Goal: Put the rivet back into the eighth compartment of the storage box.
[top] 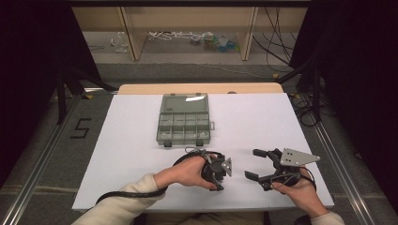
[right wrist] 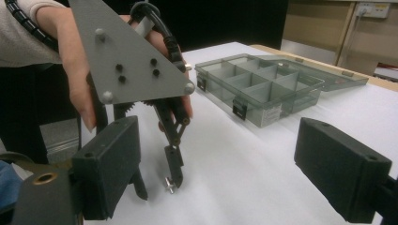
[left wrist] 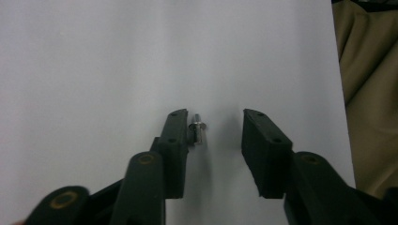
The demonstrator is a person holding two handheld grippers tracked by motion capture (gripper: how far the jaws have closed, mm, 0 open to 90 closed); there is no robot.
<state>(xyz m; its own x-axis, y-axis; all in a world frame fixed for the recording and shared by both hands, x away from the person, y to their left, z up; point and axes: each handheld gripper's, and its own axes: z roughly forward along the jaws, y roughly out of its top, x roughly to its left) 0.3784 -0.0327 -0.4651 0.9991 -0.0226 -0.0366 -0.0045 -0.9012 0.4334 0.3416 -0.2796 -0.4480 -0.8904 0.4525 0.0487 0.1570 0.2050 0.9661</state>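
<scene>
A small silver screw [left wrist: 199, 129] lies on the white table [top: 131, 140] between the jaws of my left gripper [left wrist: 215, 117]. It rests against one pad, while the other pad stands well apart from it. The left gripper [top: 219, 182] points steeply down at the table near the front edge, held in a hand. In the right gripper view the screw [right wrist: 168, 185] sits by a fingertip of the left gripper [right wrist: 158, 187]. My right gripper [top: 253, 164] hovers to the right of it, aimed at it, jaws wide open with nothing between them [right wrist: 213, 140].
A grey transparent compartment box [top: 183, 126] sits in the middle of the table with its lid [top: 184, 103] folded back; its compartments [right wrist: 258, 89] look bare. The table's front edge runs close below both hands. Dark frames and cables flank the table.
</scene>
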